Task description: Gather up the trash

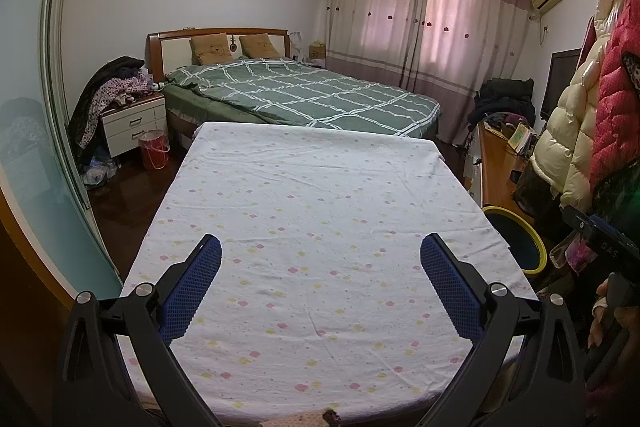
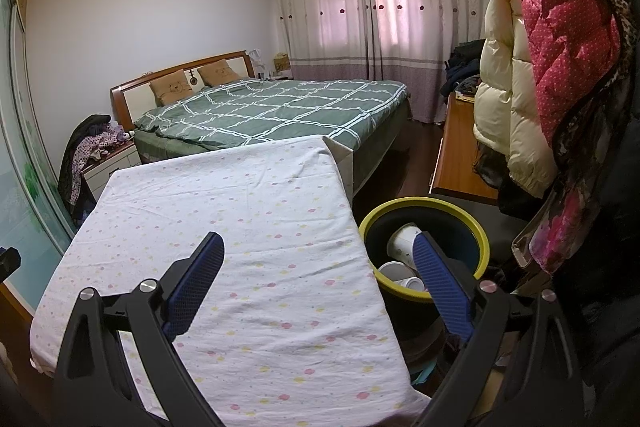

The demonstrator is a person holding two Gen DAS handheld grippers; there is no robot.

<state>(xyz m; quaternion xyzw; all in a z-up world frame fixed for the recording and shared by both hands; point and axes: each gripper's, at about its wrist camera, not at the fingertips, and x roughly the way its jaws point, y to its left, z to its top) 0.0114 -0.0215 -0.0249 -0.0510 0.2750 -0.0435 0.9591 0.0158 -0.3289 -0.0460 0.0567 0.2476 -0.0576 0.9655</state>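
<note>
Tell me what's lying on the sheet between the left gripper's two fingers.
Nothing: in the left wrist view the left gripper is open, and only bare flower-print sheet shows between its fingers.

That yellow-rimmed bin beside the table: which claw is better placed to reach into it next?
The right claw. Its view shows the bin close below, white paper cups inside, one finger over the opening. The left claw hangs open over the bare tablecloth, the bin off at its right edge.

The tablecloth is matt, creased cotton-like cloth. Beside it, the bin looks like smooth plastic, holding glossy white cups. Past the tablecloth, the floor is glossy dark wood.
</note>
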